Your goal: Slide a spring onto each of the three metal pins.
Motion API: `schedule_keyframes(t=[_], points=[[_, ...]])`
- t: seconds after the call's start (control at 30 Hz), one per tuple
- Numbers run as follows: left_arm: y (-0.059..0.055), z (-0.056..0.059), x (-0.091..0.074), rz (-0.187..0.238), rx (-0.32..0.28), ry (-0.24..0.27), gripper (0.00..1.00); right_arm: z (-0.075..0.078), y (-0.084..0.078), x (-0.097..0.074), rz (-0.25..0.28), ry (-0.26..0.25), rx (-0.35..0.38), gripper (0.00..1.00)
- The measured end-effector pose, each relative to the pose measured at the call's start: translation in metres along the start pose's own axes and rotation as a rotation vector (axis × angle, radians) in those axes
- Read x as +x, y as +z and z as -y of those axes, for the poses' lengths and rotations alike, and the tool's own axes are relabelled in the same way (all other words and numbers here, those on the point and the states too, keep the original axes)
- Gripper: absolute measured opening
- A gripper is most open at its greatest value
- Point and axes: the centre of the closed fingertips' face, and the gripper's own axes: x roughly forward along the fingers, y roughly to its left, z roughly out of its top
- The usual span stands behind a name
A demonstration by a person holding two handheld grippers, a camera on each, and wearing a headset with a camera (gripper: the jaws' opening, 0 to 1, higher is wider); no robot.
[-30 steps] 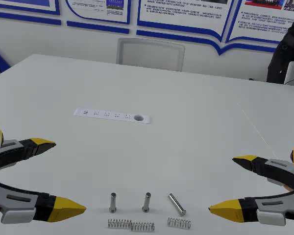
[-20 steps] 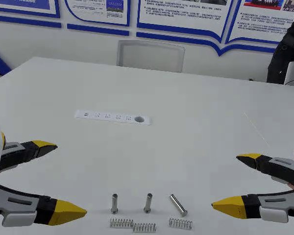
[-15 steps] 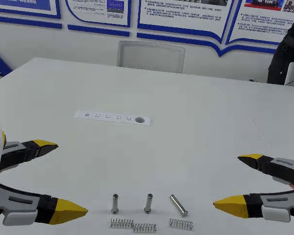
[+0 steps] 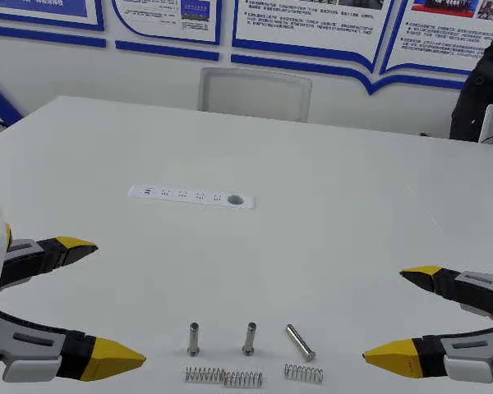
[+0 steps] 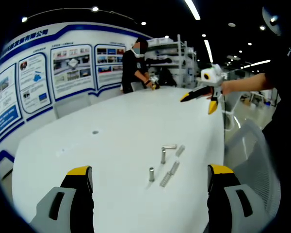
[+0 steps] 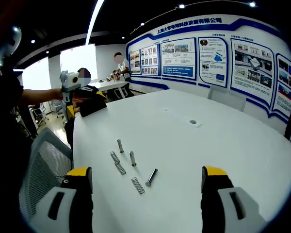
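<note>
No spring sat on a pin yet: three springs (image 4: 242, 378) lay on the counter (image 4: 312, 246) beside the pins (image 4: 249, 338), all three left to fit. The left gripper (image 4: 119, 301) and right gripper (image 4: 384, 313) hovered with fingers (image 4: 107, 359) spread and empty.

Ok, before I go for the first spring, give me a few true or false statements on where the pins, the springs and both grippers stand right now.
1. The left gripper and the right gripper are both open and hold nothing. True.
2. One spring already sits on a pin. False: the left spring, middle spring and right spring all lie on the table, on the near side of the pins.
3. All three pins stand upright. False: the left pin and middle pin stand, but the right pin lies on its side.
4. The left spring and middle spring meet end to end, and the right spring lies apart. True.
</note>
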Motion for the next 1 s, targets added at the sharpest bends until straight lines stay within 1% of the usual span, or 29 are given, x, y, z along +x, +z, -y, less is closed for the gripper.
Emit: schedule_keyframes(t=[0.1,0.17,0.3,0.43,0.5,0.6,0.77,0.83,0.9,1.0], points=[[0.001,0.0,0.0,0.013,-0.017,0.0,1.0,0.0,0.002,0.0,0.009,-0.001,0.008,0.94],[0.001,0.001,0.0,0.008,-0.012,-0.002,1.0,-0.001,0.001,0.0,0.003,-0.001,0.007,0.94],[-0.006,0.004,0.003,-0.017,0.008,-0.01,1.0,-0.002,0.0,0.005,-0.011,0.006,0.003,0.94],[-0.017,0.006,0.006,-0.053,0.024,-0.015,1.0,-0.006,-0.003,0.01,-0.028,0.021,-0.003,0.94],[-0.02,0.007,0.007,-0.059,0.023,-0.022,1.0,-0.009,-0.004,0.012,-0.034,0.032,-0.006,0.93],[-0.022,0.007,0.008,-0.056,0.01,-0.024,1.0,-0.012,-0.005,0.015,-0.042,0.046,-0.01,0.93],[-0.022,0.006,0.009,-0.041,-0.007,-0.02,1.0,-0.011,-0.008,0.022,-0.05,0.043,-0.008,0.93],[-0.023,0.006,0.009,-0.042,-0.008,-0.02,1.0,-0.011,-0.009,0.024,-0.048,0.043,-0.004,0.9],[-0.023,0.005,0.009,-0.042,-0.01,-0.019,1.0,-0.012,-0.01,0.027,-0.045,0.053,0.006,0.88],[-0.024,0.004,0.011,-0.044,-0.017,-0.023,1.0,-0.012,-0.014,0.031,-0.056,0.063,0.014,0.88]])
